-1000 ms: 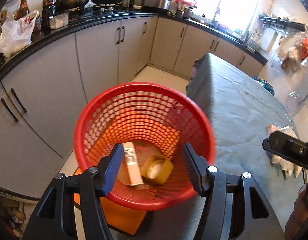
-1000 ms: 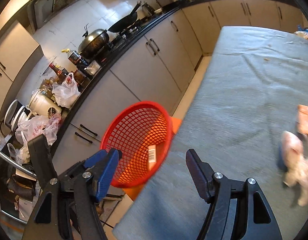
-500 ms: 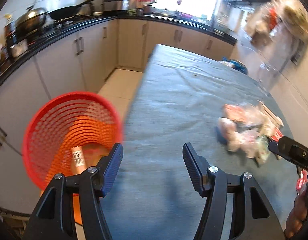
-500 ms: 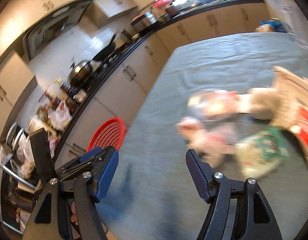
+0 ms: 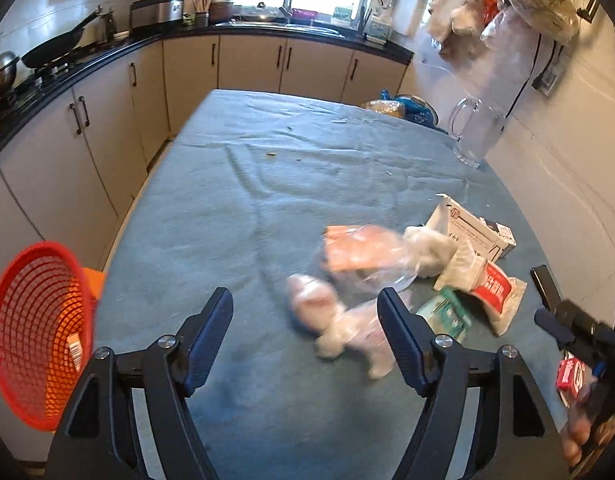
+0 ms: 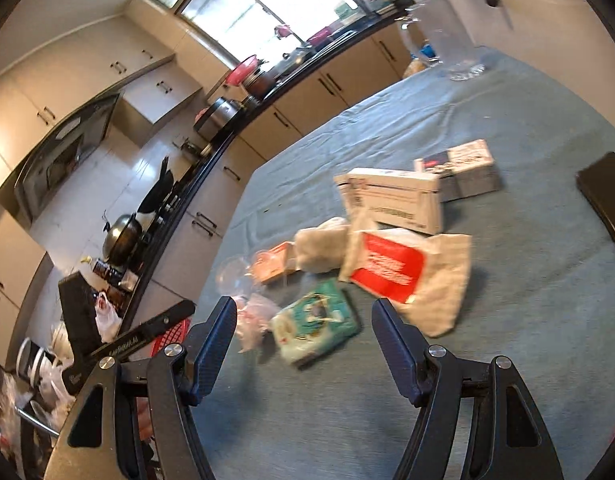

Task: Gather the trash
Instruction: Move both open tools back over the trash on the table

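Both grippers spread wide, nothing held. Left gripper [image 5: 305,340] low centre, pink crumpled bag [image 5: 327,316] just ahead, right of centre line. Right gripper [image 6: 303,344] low centre, teal packet [image 6: 317,326] almost between tips, long axis slanting up-right; likely nearer pick. Red basket [image 5: 35,328] lower left, holding barcoded box [image 5: 74,354].

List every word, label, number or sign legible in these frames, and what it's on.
None can be read with confidence.
Red-and-white packet: white print, blurred.
White carton: small print, unreadable.
Teal packet: design only, blurred.
Left gripper, seen in the right wrist view: pale lettering, too smeared.
Box in the red basket: barcode, too small.
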Demonstrator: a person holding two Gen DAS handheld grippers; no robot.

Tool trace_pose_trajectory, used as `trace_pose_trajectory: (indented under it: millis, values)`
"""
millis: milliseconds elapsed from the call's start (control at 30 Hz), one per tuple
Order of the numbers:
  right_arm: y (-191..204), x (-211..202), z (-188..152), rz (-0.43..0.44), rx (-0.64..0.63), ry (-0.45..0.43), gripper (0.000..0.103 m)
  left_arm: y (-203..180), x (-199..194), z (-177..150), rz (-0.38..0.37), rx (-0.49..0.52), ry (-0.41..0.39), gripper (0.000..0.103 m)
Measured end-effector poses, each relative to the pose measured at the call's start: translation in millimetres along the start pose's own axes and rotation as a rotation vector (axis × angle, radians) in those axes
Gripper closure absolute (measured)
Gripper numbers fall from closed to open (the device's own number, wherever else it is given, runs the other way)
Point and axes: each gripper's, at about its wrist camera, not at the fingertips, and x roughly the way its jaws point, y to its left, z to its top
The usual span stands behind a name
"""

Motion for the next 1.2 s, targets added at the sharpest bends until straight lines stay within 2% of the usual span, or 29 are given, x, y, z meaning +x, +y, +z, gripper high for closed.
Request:
trace_pose_trajectory:
  millis: [67, 167, 267, 333, 433, 467, 500, 567, 600, 667, 700, 733, 933, 1200]
  values:
    - [-7, -2, 2, -0.003, 0.01, -0.003, 0.028, -12, 8, 7, -0.007, 0.01, 0.006, 0.024]
    - [-18, -7, 4, -0.003, 0.031, -0.009, 0.028, -28, 22, 17, 0.021, 0.021, 0.019, 0.022]
    - [-29, -14, 6, -0.016, 0.044, -0.026, 0.028, -43, 39, 24, 0.082, 0.054, 0.034, 0.019]
    - [-33, -16, 7, -0.02, 0.05, -0.03, 0.028, -49, 48, 27, 0.092, 0.072, 0.039, 0.012]
    - [-40, -16, 7, -0.025, 0.058, -0.023, 0.028, -58, 57, 29, 0.12, 0.103, 0.026, 0.012]
    - [-41, -15, 7, -0.028, 0.06, -0.019, 0.028, -59, 61, 28, 0.149, 0.112, 0.028, 0.012]
    - [-41, -15, 7, -0.031, 0.062, -0.018, 0.028, -59, 64, 28, 0.151, 0.112, 0.032, 0.014]
    - [-43, -14, 7, -0.031, 0.065, -0.015, 0.028, -56, 68, 25, 0.118, 0.102, 0.051, 0.032]
    - [-44, -13, 7, -0.031, 0.066, -0.013, 0.028, -53, 70, 23, 0.107, 0.095, 0.067, 0.034]
    - [-43, -11, 7, -0.032, 0.065, -0.011, 0.028, -51, 66, 21, 0.101, 0.091, 0.045, 0.034]
    - [-42, -11, 6, -0.03, 0.064, -0.01, 0.028, -50, 64, 20, 0.092, 0.093, 0.044, 0.037]
    - [-41, -10, 6, -0.028, 0.062, -0.007, 0.028, -49, 62, 19, 0.083, 0.094, 0.039, 0.045]
    - [-31, 2, 4, -0.013, 0.038, 0.024, 0.028, -41, 43, 18, 0.036, 0.086, 0.002, 0.053]
    - [-7, 36, -11, 0.004, -0.012, 0.124, 0.026, -28, 24, 13, -0.019, 0.056, -0.041, 0.053]
